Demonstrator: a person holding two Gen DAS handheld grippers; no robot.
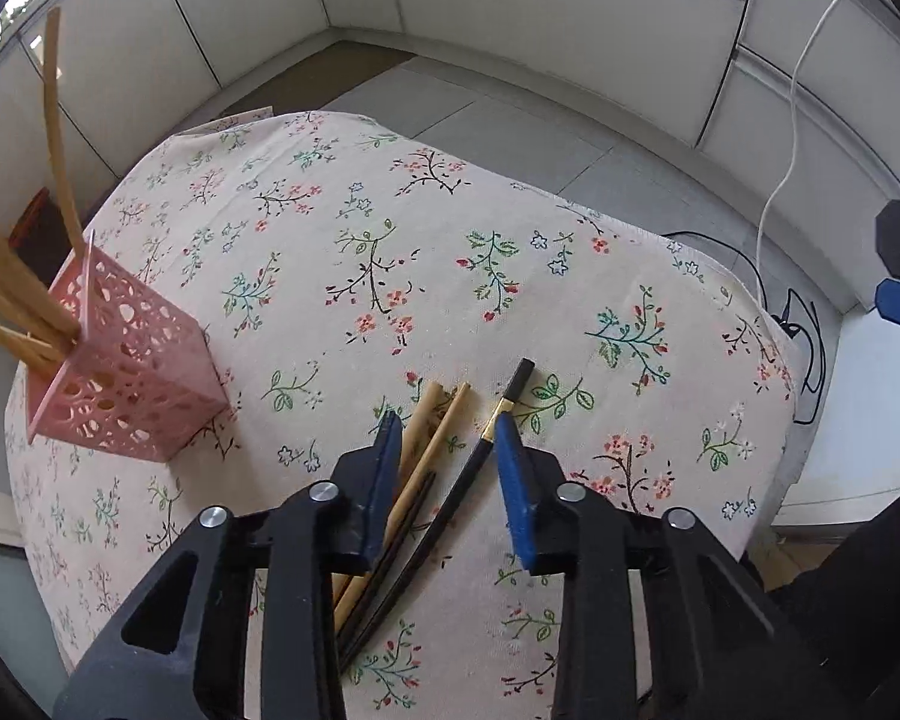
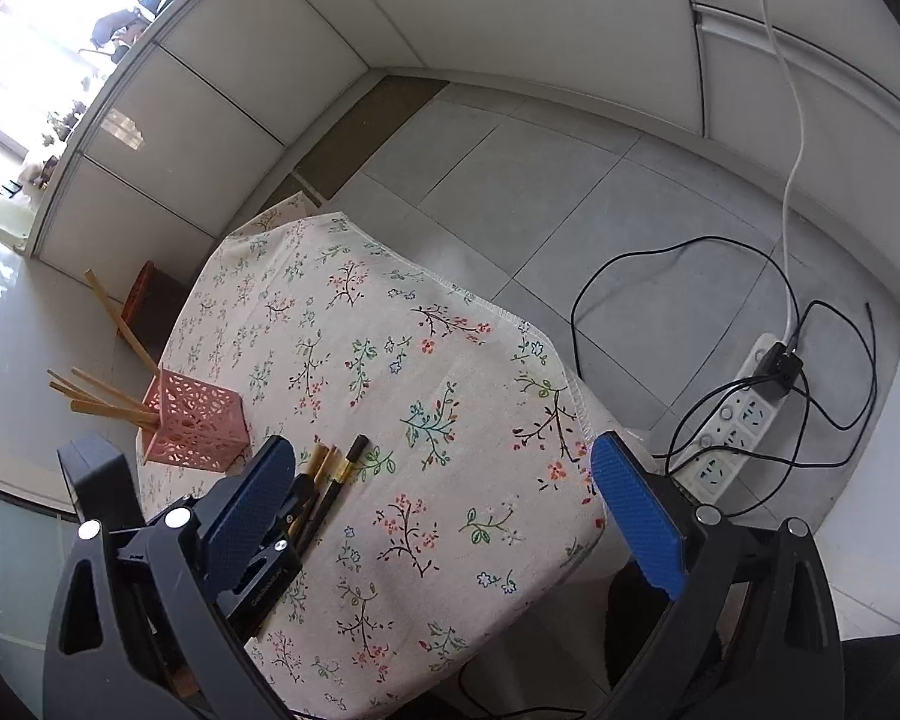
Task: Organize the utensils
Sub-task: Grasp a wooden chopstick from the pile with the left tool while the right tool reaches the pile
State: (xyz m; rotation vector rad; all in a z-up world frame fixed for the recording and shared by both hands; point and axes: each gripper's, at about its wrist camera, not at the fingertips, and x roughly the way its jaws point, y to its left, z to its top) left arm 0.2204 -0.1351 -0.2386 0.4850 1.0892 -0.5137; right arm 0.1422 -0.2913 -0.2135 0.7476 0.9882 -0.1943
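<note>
**Chopsticks bracketed by the left gripper on the floral table**

Left gripper: jaws partly spread, straddling loose chopsticks lying on the tablecloth; the blue pads stand beside the sticks without visibly pressing them. The bundle, wooden and black, lies near the table's front edge. Pink holder: upright near the left edge, several wooden chopsticks leaning out. Right gripper: jaws spread wide and empty, over the table's front right corner.
</note>
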